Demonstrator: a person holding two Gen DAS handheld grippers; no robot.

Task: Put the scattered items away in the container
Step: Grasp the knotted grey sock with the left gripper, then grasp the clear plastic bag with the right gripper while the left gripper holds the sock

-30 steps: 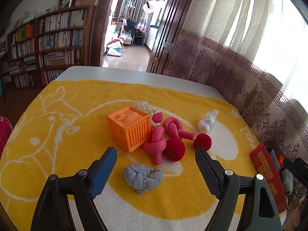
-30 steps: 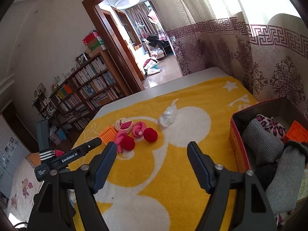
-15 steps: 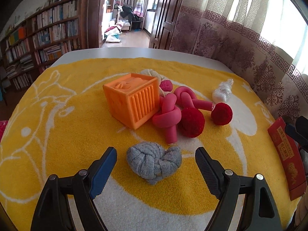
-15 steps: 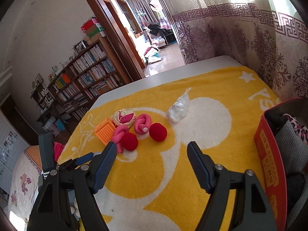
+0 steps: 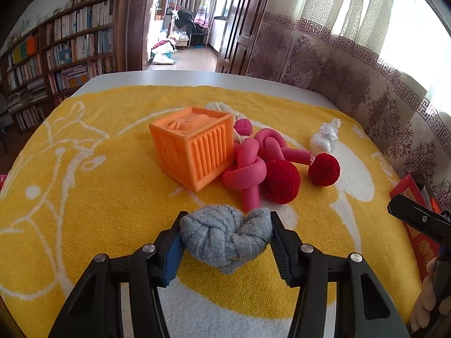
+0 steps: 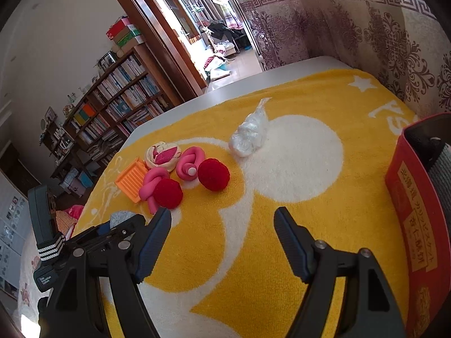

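The left gripper (image 5: 225, 238) is closing its jaws on the grey knotted cloth (image 5: 225, 235), which lies on the yellow towel (image 5: 84, 202) at 6 o'clock of the orange cube (image 5: 194, 146); both pads touch it. The right gripper (image 6: 222, 233) hangs wide, holding nothing. Next, I judge: firm the grip, lift, carry toward the red box (image 6: 414, 197) at 3 o'clock.

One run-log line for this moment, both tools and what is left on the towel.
left tool: closing on grey knotted sock | right tool: open, empty, over yellow towel | red box: at right edge | loose: orange cube, pink knots, red pompoms, plastic wad
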